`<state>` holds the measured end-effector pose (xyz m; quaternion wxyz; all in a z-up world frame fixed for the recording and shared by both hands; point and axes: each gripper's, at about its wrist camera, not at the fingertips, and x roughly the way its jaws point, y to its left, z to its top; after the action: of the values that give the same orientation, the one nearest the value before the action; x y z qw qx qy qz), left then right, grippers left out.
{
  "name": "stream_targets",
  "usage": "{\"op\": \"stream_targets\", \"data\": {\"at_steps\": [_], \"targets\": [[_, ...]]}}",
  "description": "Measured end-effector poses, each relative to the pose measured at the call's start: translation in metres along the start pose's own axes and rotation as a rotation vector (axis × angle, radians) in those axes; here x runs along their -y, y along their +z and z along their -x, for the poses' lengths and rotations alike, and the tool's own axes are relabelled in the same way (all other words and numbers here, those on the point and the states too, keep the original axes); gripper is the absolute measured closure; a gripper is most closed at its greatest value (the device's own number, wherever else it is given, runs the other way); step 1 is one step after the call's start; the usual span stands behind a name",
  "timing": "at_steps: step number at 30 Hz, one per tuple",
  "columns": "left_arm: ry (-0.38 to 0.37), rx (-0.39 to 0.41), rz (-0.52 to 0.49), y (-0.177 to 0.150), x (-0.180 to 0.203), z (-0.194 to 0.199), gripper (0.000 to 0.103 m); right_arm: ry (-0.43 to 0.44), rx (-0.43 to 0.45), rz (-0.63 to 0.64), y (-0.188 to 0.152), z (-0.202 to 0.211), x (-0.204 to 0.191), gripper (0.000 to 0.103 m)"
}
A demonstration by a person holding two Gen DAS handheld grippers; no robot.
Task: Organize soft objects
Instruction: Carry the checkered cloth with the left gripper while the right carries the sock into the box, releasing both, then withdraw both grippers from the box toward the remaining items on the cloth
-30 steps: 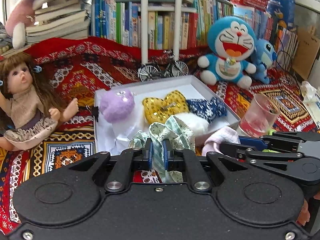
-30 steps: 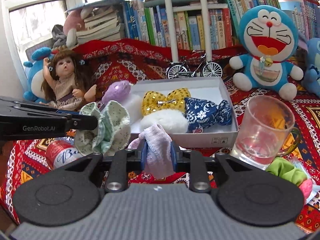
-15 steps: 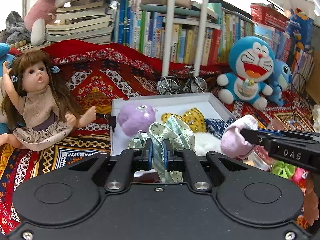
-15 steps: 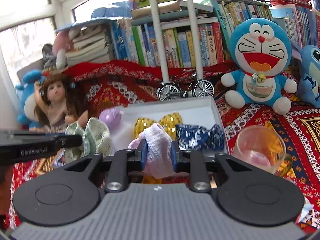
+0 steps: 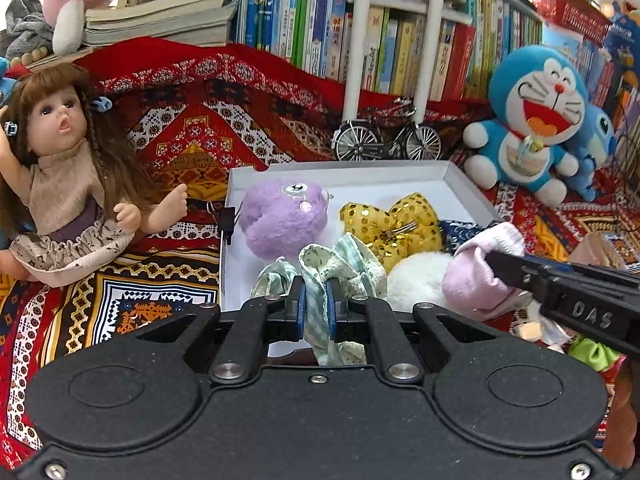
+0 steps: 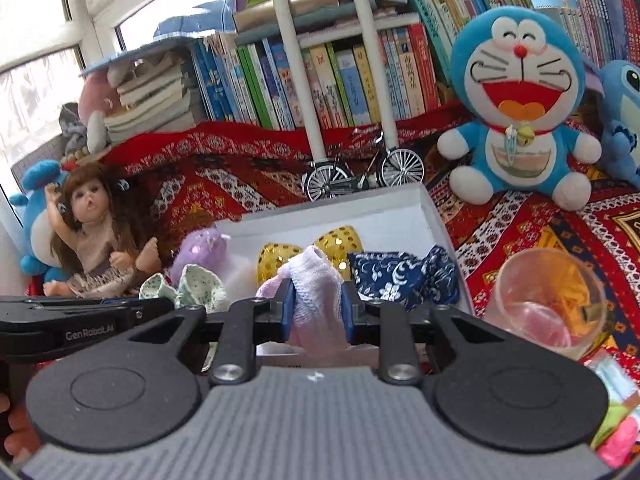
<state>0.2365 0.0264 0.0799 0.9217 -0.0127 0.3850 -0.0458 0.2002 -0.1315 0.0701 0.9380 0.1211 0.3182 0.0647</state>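
My left gripper [image 5: 316,304] is shut on a pale green floral scrunchie [image 5: 340,258], held over the near edge of the white box [image 5: 352,172]. My right gripper [image 6: 316,308] is shut on a pink and white sock [image 6: 316,280], also above the box's near side; that sock [image 5: 476,268] shows at the right in the left wrist view. Inside the box lie a purple plush [image 5: 284,216], a gold sequin bow [image 5: 396,220], a white fluffy piece [image 5: 416,280] and a navy floral bow [image 6: 400,276].
A doll [image 5: 68,168] sits left of the box on the red patterned cloth [image 5: 192,128]. Behind the box stand a model bicycle [image 5: 384,136], a blue cat plush [image 5: 532,120] and rows of books. A glass cup [image 6: 552,300] stands to the right, green and pink soft items [image 6: 616,428] near it.
Both grippers have moved forward over the box with their items still held. The pink sock now hangs beside the scrunchie above the box's near side, and the view has shifted left.
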Motion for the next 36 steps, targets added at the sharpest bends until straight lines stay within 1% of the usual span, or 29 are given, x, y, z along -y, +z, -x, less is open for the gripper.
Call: {"op": "stream_targets", "data": {"at_steps": [3,9,13,15,17,19,22,25,28,30,31,32,33,34,35,36], "targets": [[-0.002,-0.011,0.020,0.003,-0.001,-0.007,0.093,-0.012,-0.012,-0.010,-0.003,-0.011,-0.001,0.075],[0.005,-0.008,0.002,0.006,0.003,-0.016,0.093,-0.007,-0.012,-0.026,-0.008,-0.025,0.000,0.076],[0.003,-0.008,0.016,0.010,0.003,-0.023,0.093,-0.003,-0.013,-0.032,-0.008,-0.031,0.000,0.076],[-0.006,-0.031,0.016,0.010,0.003,-0.027,0.093,0.002,-0.018,-0.044,-0.008,-0.034,0.002,0.076],[-0.021,-0.102,0.034,0.009,0.001,-0.037,0.093,0.002,-0.027,-0.053,-0.010,-0.037,0.004,0.076],[-0.023,-0.140,0.073,0.005,-0.005,-0.045,0.093,-0.003,-0.040,-0.048,-0.014,-0.041,0.004,0.076],[-0.002,-0.144,0.073,0.000,-0.009,-0.050,0.092,-0.018,-0.069,-0.036,-0.020,-0.048,0.006,0.076],[-0.010,-0.155,0.077,0.000,-0.012,-0.052,0.092,-0.022,-0.069,-0.031,-0.024,-0.052,0.008,0.077],[-0.010,-0.163,0.069,0.001,-0.011,-0.053,0.089,-0.026,-0.078,-0.026,-0.022,-0.054,0.006,0.076],[-0.005,-0.168,0.071,0.001,-0.009,-0.053,0.087,-0.038,-0.083,-0.014,-0.022,-0.054,0.005,0.074],[-0.002,-0.167,0.068,0.001,-0.007,-0.051,0.085,-0.043,-0.083,-0.011,-0.022,-0.053,0.005,0.070],[0.004,-0.163,0.059,0.001,-0.005,-0.049,0.080,-0.047,-0.081,-0.003,-0.022,-0.051,0.003,0.068],[0.006,-0.157,0.047,0.000,-0.003,-0.046,0.077,-0.051,-0.077,0.010,-0.023,-0.048,0.001,0.056],[0.005,-0.148,0.033,-0.001,-0.001,-0.041,0.068,-0.060,-0.070,0.026,-0.023,-0.045,-0.001,0.053],[0.004,-0.136,0.019,-0.001,0.002,-0.037,0.063,-0.073,-0.060,0.044,-0.024,-0.040,-0.003,0.049],[0.005,-0.121,0.004,-0.002,0.004,-0.031,0.062,-0.083,-0.052,0.060,-0.024,-0.036,-0.005,0.045]]}}
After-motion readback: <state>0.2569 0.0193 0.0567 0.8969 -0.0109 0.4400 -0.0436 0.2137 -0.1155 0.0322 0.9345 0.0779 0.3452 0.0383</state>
